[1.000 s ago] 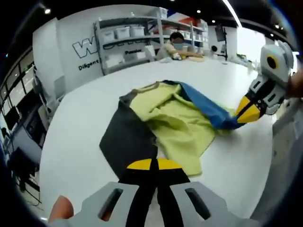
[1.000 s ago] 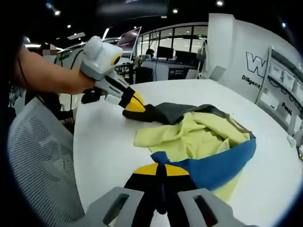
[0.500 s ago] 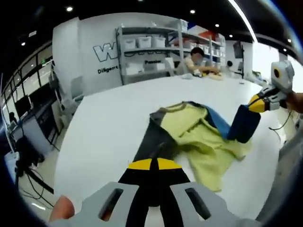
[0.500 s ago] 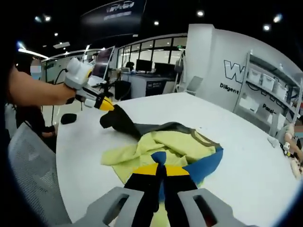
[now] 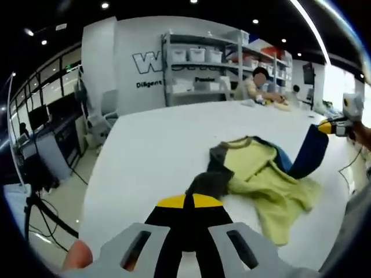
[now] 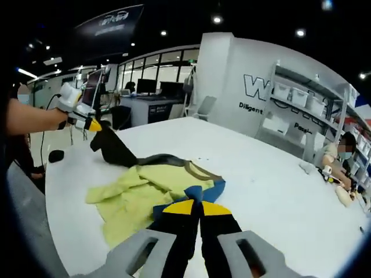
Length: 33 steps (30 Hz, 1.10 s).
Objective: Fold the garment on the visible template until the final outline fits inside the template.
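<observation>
- The left gripper point(image 5: 184, 202) is holding its jaws closed on the dark grey sleeve point(image 5: 204, 184) of the garment, and that sleeve is running taut from the jaw tips toward the collar.
- The garment point(image 5: 264, 179), a yellow-green shirt with one grey and one blue sleeve, is lying crumpled on the white bench point(image 5: 156, 150), its body resting on the surface while both sleeves are being lifted clear.
- The right gripper point(image 6: 191, 207) is holding its jaws closed on the blue sleeve point(image 6: 210, 191); in the left gripper view that sleeve is hanging raised at the far right.
- No template outline is discernible on the bench.
- Judged step: the shirt is being spread open by both sleeves, ahead of any fold.
- The next move is calling for the sleeves to be drawn apart and lowered so that the body lies flat without wrinkles.
- Against the picture from one second ago, both grippers are sitting higher and farther apart, and the sleeves, then lying on the bench, are now being stretched out.
</observation>
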Tool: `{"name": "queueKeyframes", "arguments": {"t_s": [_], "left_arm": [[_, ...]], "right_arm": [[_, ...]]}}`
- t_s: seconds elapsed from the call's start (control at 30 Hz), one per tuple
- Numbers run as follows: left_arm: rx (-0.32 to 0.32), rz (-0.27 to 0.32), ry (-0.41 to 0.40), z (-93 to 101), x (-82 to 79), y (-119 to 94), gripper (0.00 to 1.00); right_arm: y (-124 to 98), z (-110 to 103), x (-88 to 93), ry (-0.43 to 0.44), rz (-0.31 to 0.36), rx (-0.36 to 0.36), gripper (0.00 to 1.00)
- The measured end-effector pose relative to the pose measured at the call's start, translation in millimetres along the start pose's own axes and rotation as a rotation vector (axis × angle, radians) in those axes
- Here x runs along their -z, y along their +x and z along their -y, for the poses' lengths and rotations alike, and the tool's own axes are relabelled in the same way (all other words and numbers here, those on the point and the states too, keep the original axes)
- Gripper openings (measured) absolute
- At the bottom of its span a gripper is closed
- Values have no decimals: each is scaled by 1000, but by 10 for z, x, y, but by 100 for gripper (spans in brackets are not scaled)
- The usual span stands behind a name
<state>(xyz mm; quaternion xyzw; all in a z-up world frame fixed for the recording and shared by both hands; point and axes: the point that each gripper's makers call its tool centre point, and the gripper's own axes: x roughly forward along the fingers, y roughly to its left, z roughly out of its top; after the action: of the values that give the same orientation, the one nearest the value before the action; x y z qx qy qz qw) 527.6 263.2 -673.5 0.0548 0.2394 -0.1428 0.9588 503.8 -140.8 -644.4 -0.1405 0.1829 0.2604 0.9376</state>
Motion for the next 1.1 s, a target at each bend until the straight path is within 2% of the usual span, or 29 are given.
{"name": "queueKeyframes", "arguments": {"t_s": [0.2, 0.47, 0.8, 1.1], "left_arm": [[-30, 0, -26, -138, -87, 18, 0], [-80, -16, -67, -381, -107, 133, 0], [-128, -22, -116, -619, -144, 293, 0], [-171, -62, -127, -884, -51, 454, 0]], "right_arm": [[-25, 390, -12, 12, 5, 62, 0], [-1, 877, 13, 45, 6, 140, 0], [-10, 1498, 206, 145, 4, 250, 0], [-10, 1907, 377, 186, -18, 317, 0]]}}
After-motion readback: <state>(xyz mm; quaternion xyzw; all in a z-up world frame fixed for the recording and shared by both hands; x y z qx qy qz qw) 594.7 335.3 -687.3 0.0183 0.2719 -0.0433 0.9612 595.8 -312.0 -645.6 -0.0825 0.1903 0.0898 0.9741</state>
